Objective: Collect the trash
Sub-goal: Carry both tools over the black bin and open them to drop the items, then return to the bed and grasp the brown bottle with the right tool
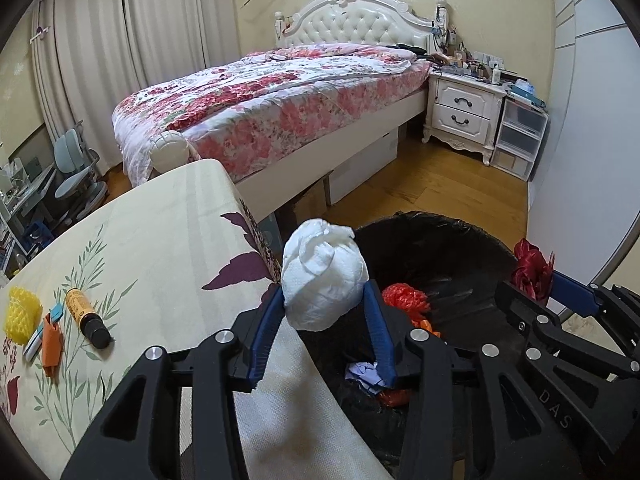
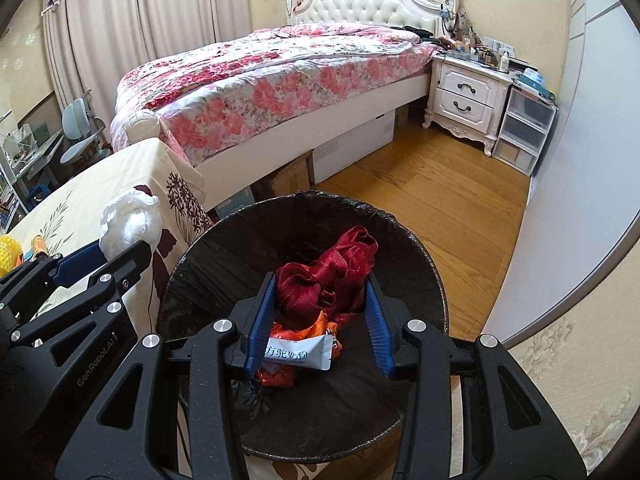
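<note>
My left gripper [image 1: 325,294] is shut on a crumpled white tissue wad [image 1: 322,272], held at the edge of the table beside the black-lined trash bin [image 1: 460,240]. My right gripper [image 2: 320,284] is shut on a dark red ribbon bundle [image 2: 332,276], held over the bin [image 2: 224,264]. The ribbon also shows at the right of the left wrist view [image 1: 532,266], the tissue at the left of the right wrist view [image 2: 130,222]. In the bin lie orange wrappers [image 2: 304,332] and a white sachet [image 2: 298,354]. On the table [image 1: 160,240] lie a yellow foam net [image 1: 22,314], an orange paper [image 1: 52,344] and a small brown bottle [image 1: 86,316].
A bed with a floral cover [image 1: 272,96] stands behind the table. A white nightstand [image 1: 464,112] and plastic drawers [image 1: 518,138] stand at the far right. Wooden floor [image 2: 432,200] lies beyond the bin. A desk and chair [image 1: 76,168] stand at the far left.
</note>
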Demonstrator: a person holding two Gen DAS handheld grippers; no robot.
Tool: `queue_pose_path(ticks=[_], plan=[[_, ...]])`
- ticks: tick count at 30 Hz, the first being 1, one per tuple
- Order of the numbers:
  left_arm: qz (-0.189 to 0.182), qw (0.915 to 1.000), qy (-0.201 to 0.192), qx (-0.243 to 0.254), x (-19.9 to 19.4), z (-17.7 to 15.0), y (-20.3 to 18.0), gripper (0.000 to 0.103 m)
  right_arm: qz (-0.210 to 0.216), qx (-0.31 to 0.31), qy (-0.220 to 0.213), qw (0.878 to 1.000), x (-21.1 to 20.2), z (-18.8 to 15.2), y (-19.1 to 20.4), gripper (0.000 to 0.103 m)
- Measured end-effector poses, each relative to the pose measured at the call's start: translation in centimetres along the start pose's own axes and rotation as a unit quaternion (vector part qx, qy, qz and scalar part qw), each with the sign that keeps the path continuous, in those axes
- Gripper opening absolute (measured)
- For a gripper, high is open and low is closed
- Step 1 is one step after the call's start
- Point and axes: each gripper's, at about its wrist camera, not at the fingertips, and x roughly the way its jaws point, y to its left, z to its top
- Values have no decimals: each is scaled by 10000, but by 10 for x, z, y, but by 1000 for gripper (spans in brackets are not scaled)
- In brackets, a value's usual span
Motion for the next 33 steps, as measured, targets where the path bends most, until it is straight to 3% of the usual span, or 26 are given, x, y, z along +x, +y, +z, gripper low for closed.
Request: queue_pose_path(ticks=[2, 8, 16, 18, 23, 33], plan=[[-3, 10000, 28, -28, 2, 1, 0, 63, -33, 6, -2, 10000, 1, -1, -1, 49], [28, 9998, 76, -161, 5, 3, 6, 79, -226, 97, -91, 9997, -1, -2, -6, 61], [347, 9994, 25, -55, -1, 0, 9, 85, -402, 109, -161, 9990, -4, -2, -9, 70], [460, 9989, 22, -84, -3, -1, 13, 86, -428, 81, -196, 9989, -5, -2, -8, 78], [610, 9979, 35, -193, -8, -4, 25, 86, -467, 45, -225, 9986, -8, -2, -5, 85], [977, 9939, 55, -516, -25, -16, 71, 86, -151, -106, -239, 9995, -12, -1, 24, 88]])
